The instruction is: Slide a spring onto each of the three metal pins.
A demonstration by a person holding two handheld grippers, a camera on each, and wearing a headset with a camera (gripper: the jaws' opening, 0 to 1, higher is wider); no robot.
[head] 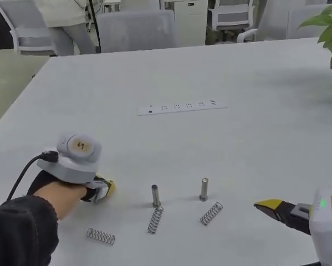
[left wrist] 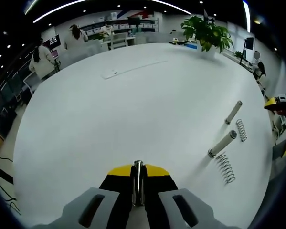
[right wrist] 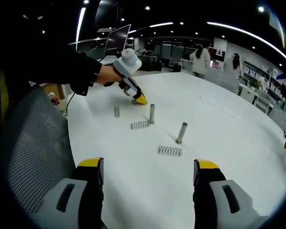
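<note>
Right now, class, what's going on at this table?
A person holds a gripper in each hand. The left claw is shut on one metal pin. Two other pins stand upright, bare, with three springs lying loose on the table. The right claw is open and empty. No spring is on a pin yet.

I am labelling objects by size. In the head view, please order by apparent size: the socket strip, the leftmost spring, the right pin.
1. socket strip, clearly the longest.
2. leftmost spring and right pin: nearly alike in length, so not ranked.
</note>
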